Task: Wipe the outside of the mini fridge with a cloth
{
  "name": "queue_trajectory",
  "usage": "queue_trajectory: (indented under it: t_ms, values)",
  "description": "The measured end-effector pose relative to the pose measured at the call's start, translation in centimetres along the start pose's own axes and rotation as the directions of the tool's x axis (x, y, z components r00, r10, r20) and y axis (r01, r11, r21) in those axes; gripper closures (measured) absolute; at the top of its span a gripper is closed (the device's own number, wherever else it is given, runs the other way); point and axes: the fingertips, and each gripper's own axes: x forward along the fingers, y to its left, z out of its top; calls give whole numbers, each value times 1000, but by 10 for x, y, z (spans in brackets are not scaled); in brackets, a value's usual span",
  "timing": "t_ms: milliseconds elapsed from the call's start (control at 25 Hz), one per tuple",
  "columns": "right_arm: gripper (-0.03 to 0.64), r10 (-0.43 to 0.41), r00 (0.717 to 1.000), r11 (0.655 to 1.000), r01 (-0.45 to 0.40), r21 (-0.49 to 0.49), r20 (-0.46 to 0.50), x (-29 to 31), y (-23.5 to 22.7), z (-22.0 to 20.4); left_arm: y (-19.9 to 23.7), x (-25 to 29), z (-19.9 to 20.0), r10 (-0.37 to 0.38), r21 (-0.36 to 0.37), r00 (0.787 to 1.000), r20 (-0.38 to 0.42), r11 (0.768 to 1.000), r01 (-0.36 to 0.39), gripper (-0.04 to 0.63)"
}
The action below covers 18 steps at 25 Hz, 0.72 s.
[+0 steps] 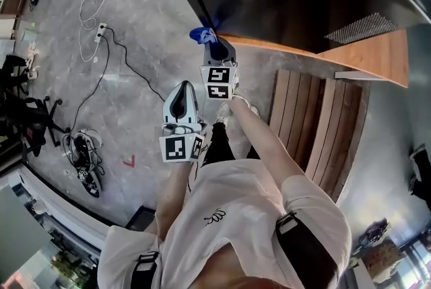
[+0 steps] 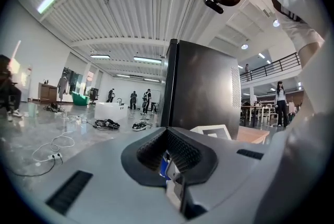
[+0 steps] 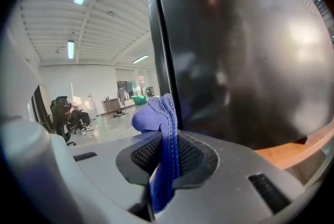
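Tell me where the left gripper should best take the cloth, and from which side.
Probably the bunched end of the cloth that sticks out past the right gripper's shut jaws. Come from the open floor side: the fold bulges that way, and the fridge stands close on the other side.

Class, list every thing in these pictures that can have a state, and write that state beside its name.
Fridge, upright, door shut.
Cloth, bunched, held up near the fridge's corner.
Right claw, shut on the cloth.
Left claw, slightly apart, empty.
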Motion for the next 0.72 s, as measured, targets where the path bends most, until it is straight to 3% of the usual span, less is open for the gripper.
queue_trajectory:
  t_ms: [200,400,720]
  values:
    - [555,22,1000,999,-21,-41,15,18,20,8,13,-7,-5,22,-2,1000,-17,1000,-22,591]
    - [555,10,1000,997,-8,-82,26,10,11,9,7,0,-5,-3,0,1000,-13,1000,3,591]
    - [555,-75,997,996,77,-49,29,-19,-41,3,-26,19,-5,-71,3,997,-17,997,71,591]
